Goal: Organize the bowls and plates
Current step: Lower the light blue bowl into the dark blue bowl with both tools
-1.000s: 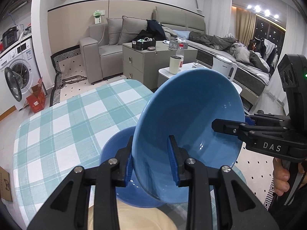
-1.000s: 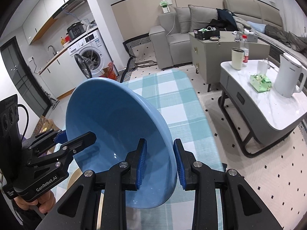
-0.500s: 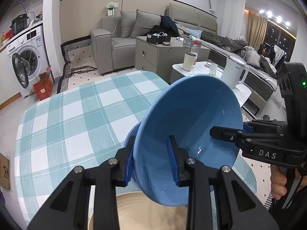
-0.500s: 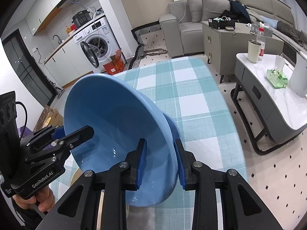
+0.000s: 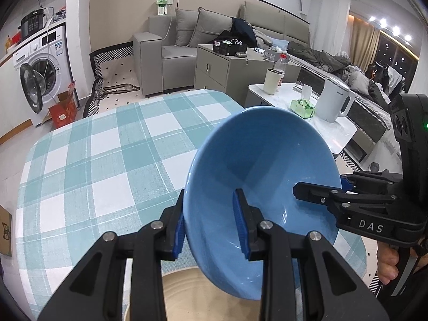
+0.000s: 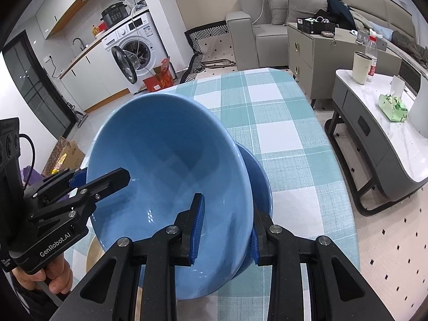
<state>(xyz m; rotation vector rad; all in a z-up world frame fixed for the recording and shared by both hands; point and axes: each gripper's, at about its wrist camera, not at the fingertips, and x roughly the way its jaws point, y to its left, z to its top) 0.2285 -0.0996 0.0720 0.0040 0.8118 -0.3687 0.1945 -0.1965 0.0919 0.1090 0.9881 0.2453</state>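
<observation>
A large blue bowl [image 5: 262, 165] is held tilted between both grippers above the checked table. My left gripper [image 5: 211, 224] is shut on its near rim, one finger inside and one outside. My right gripper [image 6: 224, 232] is shut on the opposite rim of the same bowl [image 6: 165, 165]. A second blue bowl [image 6: 260, 182] sits on the table right behind and under the held one; in the left wrist view it is hidden. A beige plate [image 5: 187, 297] lies at the near table edge below the bowl, and shows in the right wrist view too [image 6: 93, 251].
The table with the teal-and-white checked cloth [image 5: 107, 155] stretches away from the bowls. A low white side table [image 6: 388, 123] with a kettle [image 5: 334, 99], a cup and a green pack stands to the right. Sofa and cabinet stand behind.
Both grippers have lowered the held bowl towards the second blue bowl on the table. The lower bowl is now hidden from the left wrist view. Both grips are unchanged.
</observation>
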